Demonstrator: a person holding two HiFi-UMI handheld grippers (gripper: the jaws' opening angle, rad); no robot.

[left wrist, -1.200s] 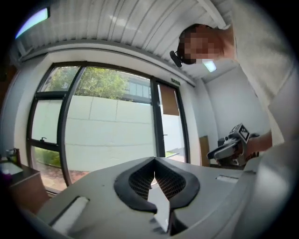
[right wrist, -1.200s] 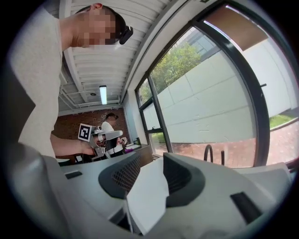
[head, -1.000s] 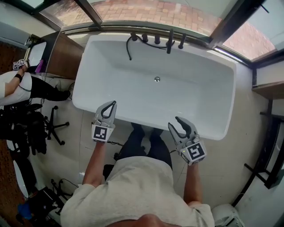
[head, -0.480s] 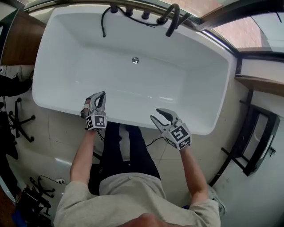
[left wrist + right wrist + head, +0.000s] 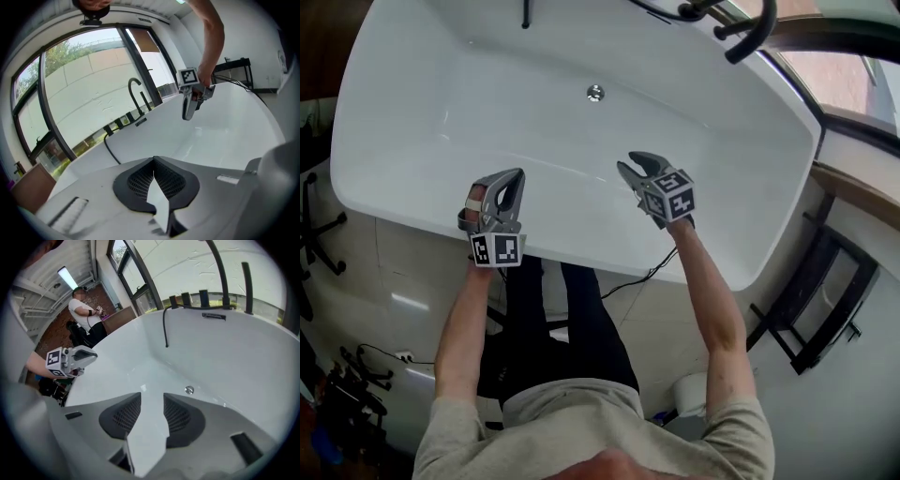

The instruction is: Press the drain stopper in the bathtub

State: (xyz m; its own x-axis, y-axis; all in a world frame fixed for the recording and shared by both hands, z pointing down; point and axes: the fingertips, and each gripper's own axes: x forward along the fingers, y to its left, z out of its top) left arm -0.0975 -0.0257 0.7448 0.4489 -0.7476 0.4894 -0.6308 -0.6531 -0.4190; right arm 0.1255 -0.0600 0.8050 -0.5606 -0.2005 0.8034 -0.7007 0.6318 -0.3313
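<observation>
The white bathtub (image 5: 403, 214) fills the upper head view. Its small round chrome drain stopper (image 5: 595, 92) sits on the tub floor near the far end; in the right gripper view the stopper (image 5: 189, 390) shows just beyond my jaws. My right gripper (image 5: 634, 167) hangs over the tub's inside, open, with nothing between its pads (image 5: 152, 414), still well short of the stopper. My left gripper (image 5: 514, 180) stays above the near rim, shut and empty, its pads meeting (image 5: 155, 185). Each gripper shows in the other's view: right (image 5: 188, 111), left (image 5: 88, 355).
A black curved faucet (image 5: 752, 26) and knobs stand on the tub's far rim, with a black hose (image 5: 165, 329) hanging into the tub. A black metal rack (image 5: 814, 302) stands on the floor at the right. A person (image 5: 85, 310) stands far off behind the tub.
The view has closed in over the tub. My right gripper has moved forward from the near rim to above the tub's inside. The left gripper has stayed by the near rim.
</observation>
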